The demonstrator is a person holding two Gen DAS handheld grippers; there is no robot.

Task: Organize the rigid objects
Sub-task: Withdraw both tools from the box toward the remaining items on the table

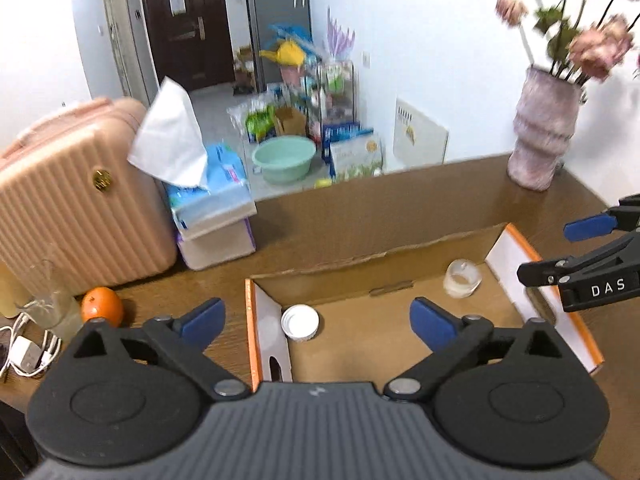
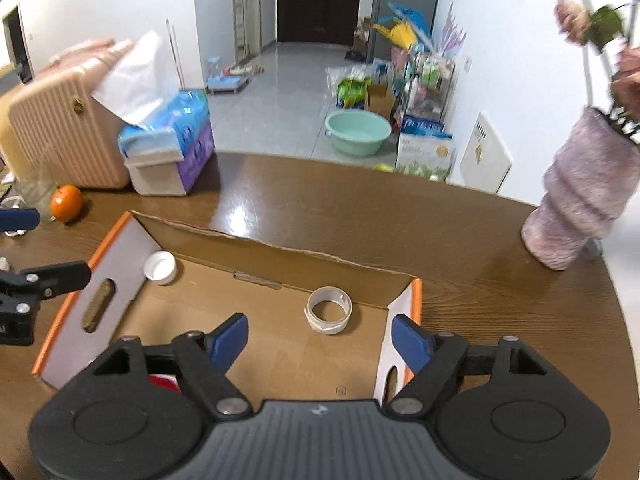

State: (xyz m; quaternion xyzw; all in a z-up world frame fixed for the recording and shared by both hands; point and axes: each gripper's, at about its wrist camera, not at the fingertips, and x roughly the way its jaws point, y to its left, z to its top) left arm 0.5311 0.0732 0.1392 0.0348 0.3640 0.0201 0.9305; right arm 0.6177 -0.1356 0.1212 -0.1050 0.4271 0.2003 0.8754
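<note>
Both grippers empty above the box, two things already inside.

The left gripper [image 1: 316, 322] and right gripper [image 2: 320, 340] hover with fingers open, holding nothing. In the cardboard box [image 2: 256, 364] near the worktop's front edge lie a white cap [image 2: 161, 267] and tape roll [image 2: 329, 310]. Placing seems finished; next comes another loose object, perhaps the orange [image 2: 66, 203] toward the far left.

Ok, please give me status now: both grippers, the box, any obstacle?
Left gripper open, empty. Right gripper open, empty. White cap and tape roll lie inside cardboard box. Nothing in the way.
</note>
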